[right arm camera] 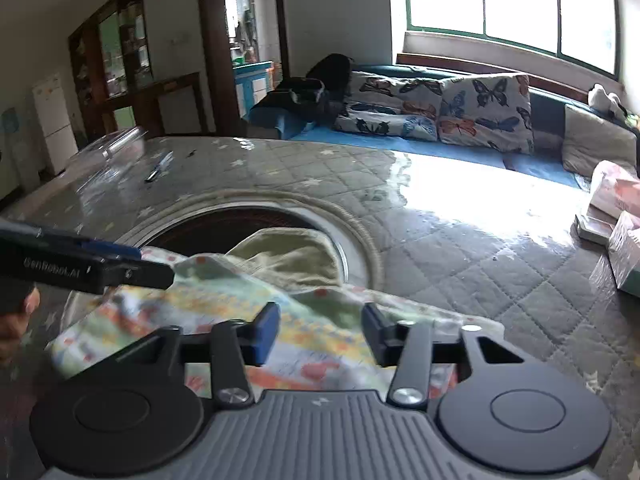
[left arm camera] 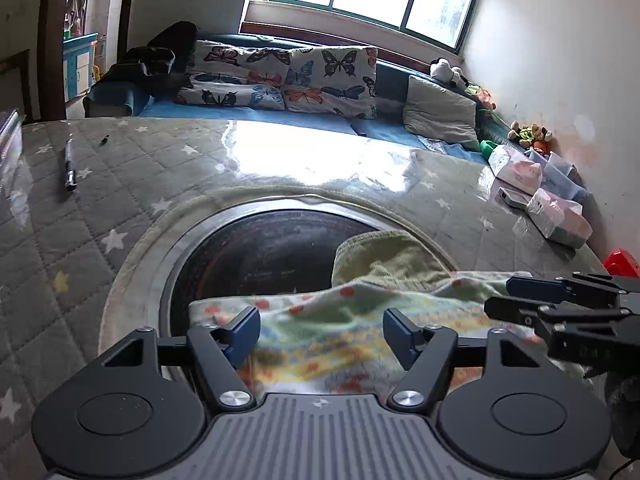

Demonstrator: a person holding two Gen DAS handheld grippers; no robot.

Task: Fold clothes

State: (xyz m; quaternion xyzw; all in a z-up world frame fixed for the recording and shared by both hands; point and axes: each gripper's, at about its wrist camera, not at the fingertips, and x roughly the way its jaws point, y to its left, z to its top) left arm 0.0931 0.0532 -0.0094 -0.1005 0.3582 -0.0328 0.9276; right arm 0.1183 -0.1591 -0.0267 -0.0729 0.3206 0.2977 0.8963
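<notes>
Slippage worries me: my left gripper (left arm camera: 320,332) and right gripper (right arm camera: 320,332) both hang wide open, holding nothing, over the pale floral cotton garment (left arm camera: 340,320) lying half across the round dark inset (left arm camera: 260,252) of the glossy quilted star-print table cover (left arm camera: 120,184); pinching one layer could drag it in.

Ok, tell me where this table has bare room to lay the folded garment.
Free: the quilted cover between the pen and the round inset's rim, and the sunlit stretch beyond that rim towards the sofa. Crowded: the wall side, stacked with boxes, and the near edge, where the patterned garment lies over the inset.
</notes>
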